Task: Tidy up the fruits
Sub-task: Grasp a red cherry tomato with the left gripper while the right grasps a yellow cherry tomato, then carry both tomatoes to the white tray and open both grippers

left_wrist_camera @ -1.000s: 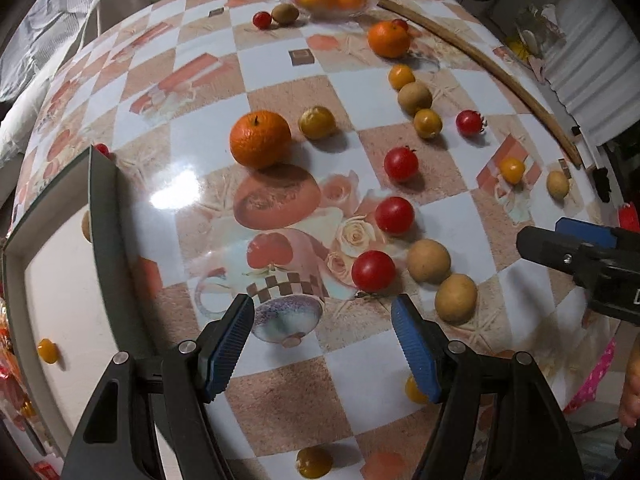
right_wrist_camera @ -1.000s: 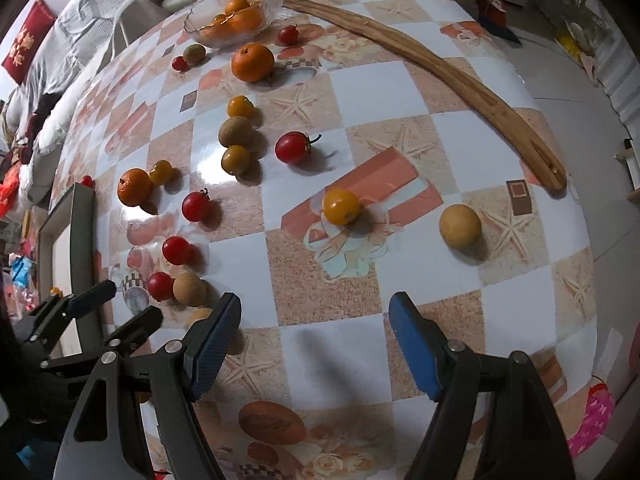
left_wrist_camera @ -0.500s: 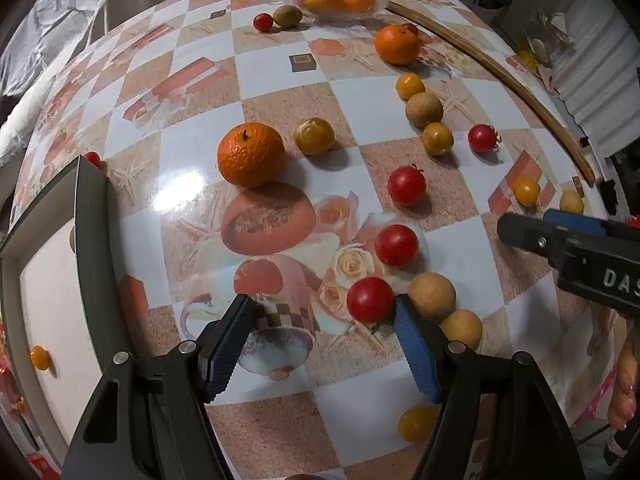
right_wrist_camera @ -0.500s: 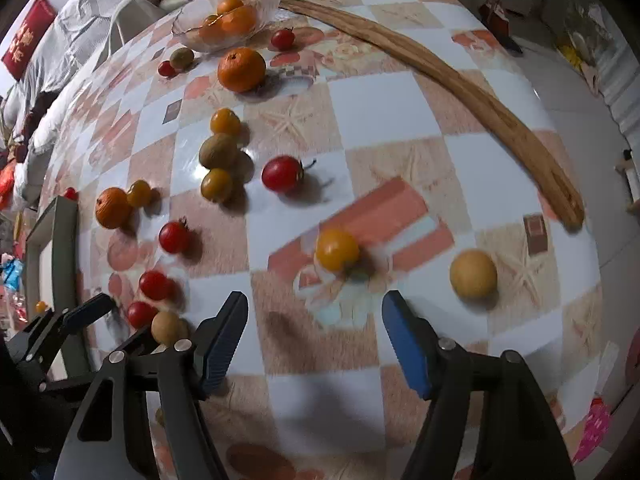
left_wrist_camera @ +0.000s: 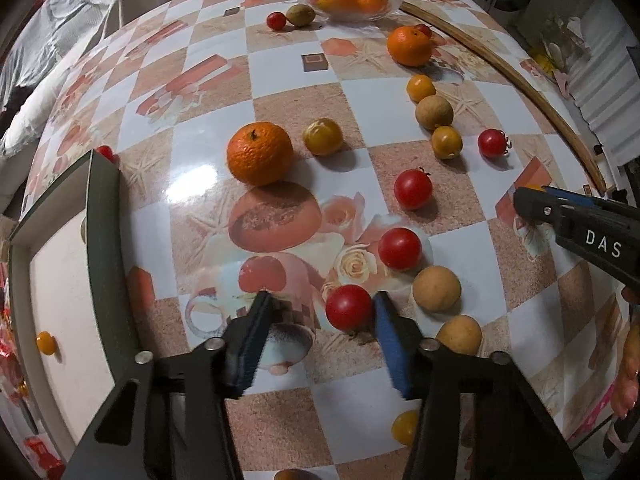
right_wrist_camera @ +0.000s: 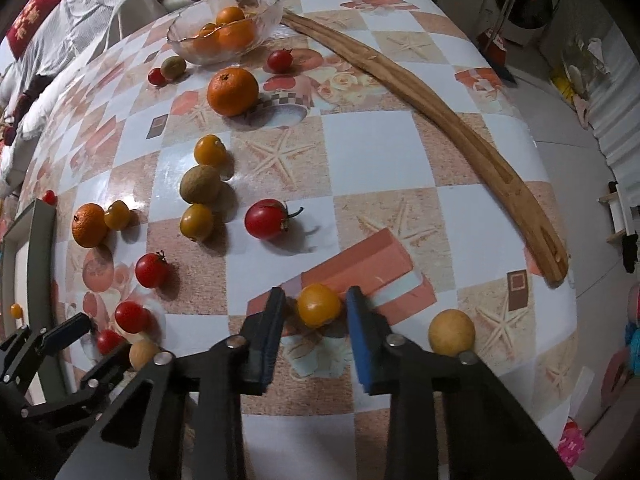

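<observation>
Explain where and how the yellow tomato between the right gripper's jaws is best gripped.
Grip the yellow tomato across its widest middle, coming in low from the near side as the right gripper does; it is round and smooth, so a higher pinch would likely squeeze it out.

- Glossy checkered tablecloth (right_wrist_camera: pixel 360 152), printed with starfish and roses, filling mid-frame.
- Grey striped bedding (right_wrist_camera: pixel 80 12) with red cushion (right_wrist_camera: pixel 34 10), upper left.
- Pale tiled floor (right_wrist_camera: pixel 560 128), right.
- Bright glare (left_wrist_camera: pixel 196 182) left of centre.
</observation>
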Demonstrator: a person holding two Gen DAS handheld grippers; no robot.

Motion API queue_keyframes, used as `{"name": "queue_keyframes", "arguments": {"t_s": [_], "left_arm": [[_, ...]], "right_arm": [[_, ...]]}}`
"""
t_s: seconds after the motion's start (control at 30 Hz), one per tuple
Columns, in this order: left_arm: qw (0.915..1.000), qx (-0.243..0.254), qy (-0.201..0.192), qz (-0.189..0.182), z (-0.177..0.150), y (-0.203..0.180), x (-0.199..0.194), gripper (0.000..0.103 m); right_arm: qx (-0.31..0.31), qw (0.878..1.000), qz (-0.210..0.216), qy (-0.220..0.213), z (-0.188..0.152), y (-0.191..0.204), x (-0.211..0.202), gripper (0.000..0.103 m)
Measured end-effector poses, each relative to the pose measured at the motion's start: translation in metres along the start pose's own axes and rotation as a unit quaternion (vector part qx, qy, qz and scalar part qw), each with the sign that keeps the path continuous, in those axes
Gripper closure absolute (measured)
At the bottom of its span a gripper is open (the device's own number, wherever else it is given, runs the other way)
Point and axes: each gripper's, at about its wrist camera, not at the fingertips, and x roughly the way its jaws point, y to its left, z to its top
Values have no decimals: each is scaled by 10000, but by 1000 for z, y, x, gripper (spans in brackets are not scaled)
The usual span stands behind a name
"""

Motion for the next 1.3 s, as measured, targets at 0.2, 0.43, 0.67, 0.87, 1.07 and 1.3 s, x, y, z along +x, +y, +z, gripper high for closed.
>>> {"name": "queue_keyframes", "arguments": {"t_s": [0.2,0.43,0.67,0.87,1.07,1.3], "left_arm": [[9988,-70,-65,-471,-1,1,-6,79],[9977,-200,-128,-640,-2,13,-18,79],[9974,-283,-204,-629,-2,28,-29,79],[9968,-395,-287,-625,-5,40,-38,79],[9961,-562,-349,-590,-7,54,-44,79],[9945,-800,-444,-504,-18,81,-54,79]], "right_arm": [[247,9993,272,12,1,-11,0,80],[279,9986,459,22,-2,-10,-8,80],[177,9981,586,23,-3,2,-17,80],[24,9975,705,8,1,23,-23,80],[-205,9965,811,-1,3,48,-28,80],[-521,9943,926,6,4,83,-32,80]]}}
